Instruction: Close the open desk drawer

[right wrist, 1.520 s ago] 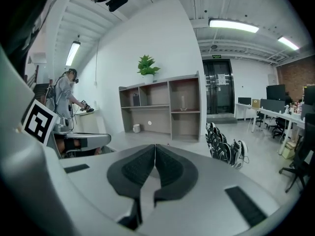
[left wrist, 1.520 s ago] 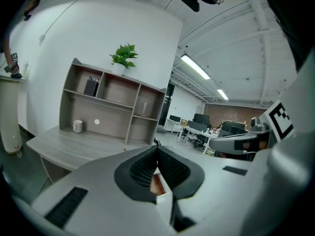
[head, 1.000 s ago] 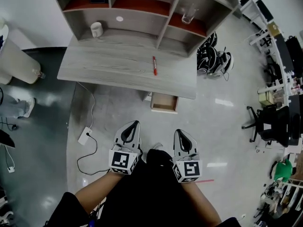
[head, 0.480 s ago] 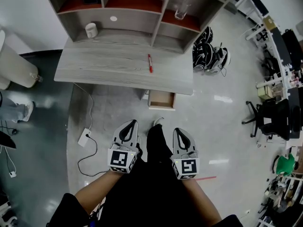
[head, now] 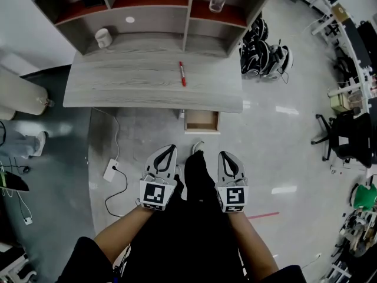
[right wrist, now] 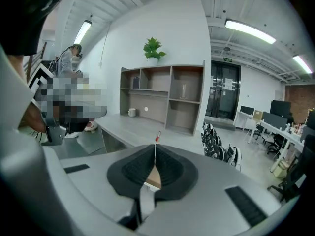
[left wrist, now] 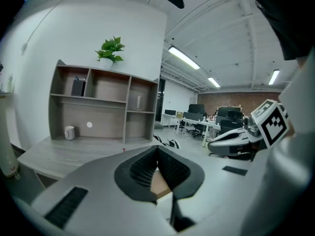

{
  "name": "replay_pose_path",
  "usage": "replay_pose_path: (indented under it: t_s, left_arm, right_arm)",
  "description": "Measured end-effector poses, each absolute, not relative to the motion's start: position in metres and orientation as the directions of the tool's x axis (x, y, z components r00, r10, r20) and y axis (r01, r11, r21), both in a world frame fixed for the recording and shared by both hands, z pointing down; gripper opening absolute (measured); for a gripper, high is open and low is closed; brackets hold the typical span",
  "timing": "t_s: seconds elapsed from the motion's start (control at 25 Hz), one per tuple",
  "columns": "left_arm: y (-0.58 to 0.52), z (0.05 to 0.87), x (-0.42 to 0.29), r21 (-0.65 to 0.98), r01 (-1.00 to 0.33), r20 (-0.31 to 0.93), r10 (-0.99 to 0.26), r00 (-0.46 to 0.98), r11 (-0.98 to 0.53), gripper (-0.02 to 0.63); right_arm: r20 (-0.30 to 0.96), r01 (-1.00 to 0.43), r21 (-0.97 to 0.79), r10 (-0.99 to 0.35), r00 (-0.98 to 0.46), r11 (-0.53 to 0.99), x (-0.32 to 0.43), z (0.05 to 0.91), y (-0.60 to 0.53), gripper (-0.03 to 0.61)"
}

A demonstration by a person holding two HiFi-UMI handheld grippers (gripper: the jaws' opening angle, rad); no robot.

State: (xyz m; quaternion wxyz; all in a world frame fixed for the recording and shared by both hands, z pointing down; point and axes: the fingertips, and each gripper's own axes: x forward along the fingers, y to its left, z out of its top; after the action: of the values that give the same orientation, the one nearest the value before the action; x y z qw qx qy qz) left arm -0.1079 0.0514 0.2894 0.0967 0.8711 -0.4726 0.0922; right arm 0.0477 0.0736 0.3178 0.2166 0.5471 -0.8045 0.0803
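Head view: left gripper (head: 169, 149) and right gripper (head: 225, 154), both clenched on nothing, sit at lower centre, below the open drawer (head: 202, 121) under the counter (head: 129, 87).

I am viewing the desk drawer (head: 202, 121), a shallow light-wood box, standing open. It is projecting from under the front edge of the grey desk (head: 118, 90).

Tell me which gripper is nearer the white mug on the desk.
Left. The white mug sits at the back left of the desk; the left gripper hangs in front of the desk, right of it, and the right gripper is even farther right.
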Motion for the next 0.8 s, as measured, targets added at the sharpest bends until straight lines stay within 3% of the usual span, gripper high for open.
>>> replay_pose_path:
  t_s: [0.52,0.8]
  left_arm:
    - [0.003,0.369,-0.055,0.078,-0.816,0.392,-0.736,0.553,-0.572,0.012]
    - [-0.017,0.433,-0.072,0.145,-0.890,0.484,-0.753,0.445,-0.433,0.012]
  right_arm:
    - [0.541,-0.910,-0.007,-0.764,-0.352,0.414,0.088,0.437,0.015,0.018]
    - [0.597,-0.899,-0.030,-0.713,-0.367,0.437,0.109,0.502,-0.010,0.018]
